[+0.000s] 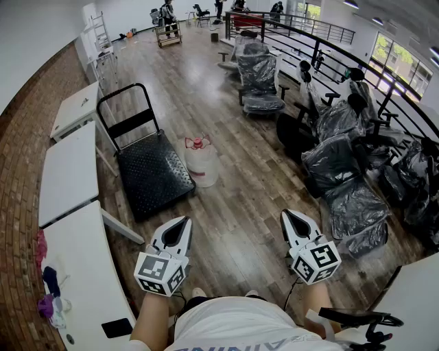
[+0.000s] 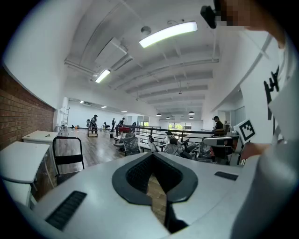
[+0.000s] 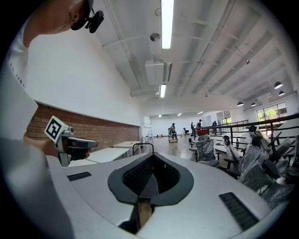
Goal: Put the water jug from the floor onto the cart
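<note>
The water jug [image 1: 201, 163], clear with a pink cap and handle, stands upright on the wood floor. It sits just right of the black flat cart [image 1: 152, 171], whose push handle [image 1: 127, 103] rises at the far end. In the head view, both grippers are held close to the person's body, well short of the jug. My left gripper [image 1: 184, 222] is shut and holds nothing. My right gripper [image 1: 288, 214] is also shut and empty. The left gripper view shows the shut left gripper [image 2: 152, 155] and the cart handle [image 2: 67, 154]. The right gripper view shows only the shut right gripper [image 3: 152, 157]; the jug is hidden there.
White tables [image 1: 68, 171] line the brick wall at the left. Several office chairs wrapped in plastic [image 1: 343, 185] crowd the right side along a black railing [image 1: 322, 31]. People stand far down the hall [image 1: 167, 14]. Bare wood floor [image 1: 233, 226] lies between me and the jug.
</note>
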`<state>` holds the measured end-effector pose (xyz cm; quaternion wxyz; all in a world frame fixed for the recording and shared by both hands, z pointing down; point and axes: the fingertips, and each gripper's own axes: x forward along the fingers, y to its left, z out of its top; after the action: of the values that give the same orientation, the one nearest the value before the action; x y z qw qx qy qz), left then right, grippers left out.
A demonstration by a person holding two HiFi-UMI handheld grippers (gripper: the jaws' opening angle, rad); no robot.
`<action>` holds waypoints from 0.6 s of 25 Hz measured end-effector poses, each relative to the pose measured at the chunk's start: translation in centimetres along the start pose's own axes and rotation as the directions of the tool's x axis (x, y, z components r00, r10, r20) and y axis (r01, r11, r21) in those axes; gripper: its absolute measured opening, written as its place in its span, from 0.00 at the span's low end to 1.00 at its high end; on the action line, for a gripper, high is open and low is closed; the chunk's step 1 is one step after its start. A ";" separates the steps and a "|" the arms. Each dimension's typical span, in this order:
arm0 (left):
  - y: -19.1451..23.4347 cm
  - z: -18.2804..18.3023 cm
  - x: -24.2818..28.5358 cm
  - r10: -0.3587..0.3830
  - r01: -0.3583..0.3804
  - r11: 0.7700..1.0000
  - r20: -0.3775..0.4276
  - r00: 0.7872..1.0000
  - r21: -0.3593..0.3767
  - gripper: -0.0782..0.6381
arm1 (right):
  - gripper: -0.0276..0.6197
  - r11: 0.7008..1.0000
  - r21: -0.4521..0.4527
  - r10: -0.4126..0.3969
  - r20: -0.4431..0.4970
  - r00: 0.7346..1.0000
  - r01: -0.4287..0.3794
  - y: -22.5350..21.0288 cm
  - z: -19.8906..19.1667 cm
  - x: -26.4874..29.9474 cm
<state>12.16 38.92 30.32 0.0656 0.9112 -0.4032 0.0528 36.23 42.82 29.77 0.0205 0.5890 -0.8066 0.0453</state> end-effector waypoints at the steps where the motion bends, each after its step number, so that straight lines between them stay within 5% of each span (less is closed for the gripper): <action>1: -0.3 -0.1 0.1 0.005 -0.005 1.000 -0.001 1.000 -0.002 0.11 | 0.05 1.000 -0.001 0.005 0.000 1.000 -0.005 -0.2 -0.1 -0.2; 15: -3.4 -3.0 -1.6 0.118 -0.120 0.993 -0.074 0.990 -0.013 0.11 | 0.05 0.992 0.045 0.115 -0.015 0.993 -0.114 -1.9 -2.8 -0.3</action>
<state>13.50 42.87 32.72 0.0849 0.8824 -0.4546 0.0866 38.05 42.76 32.58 0.0118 0.5418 -0.8376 0.0695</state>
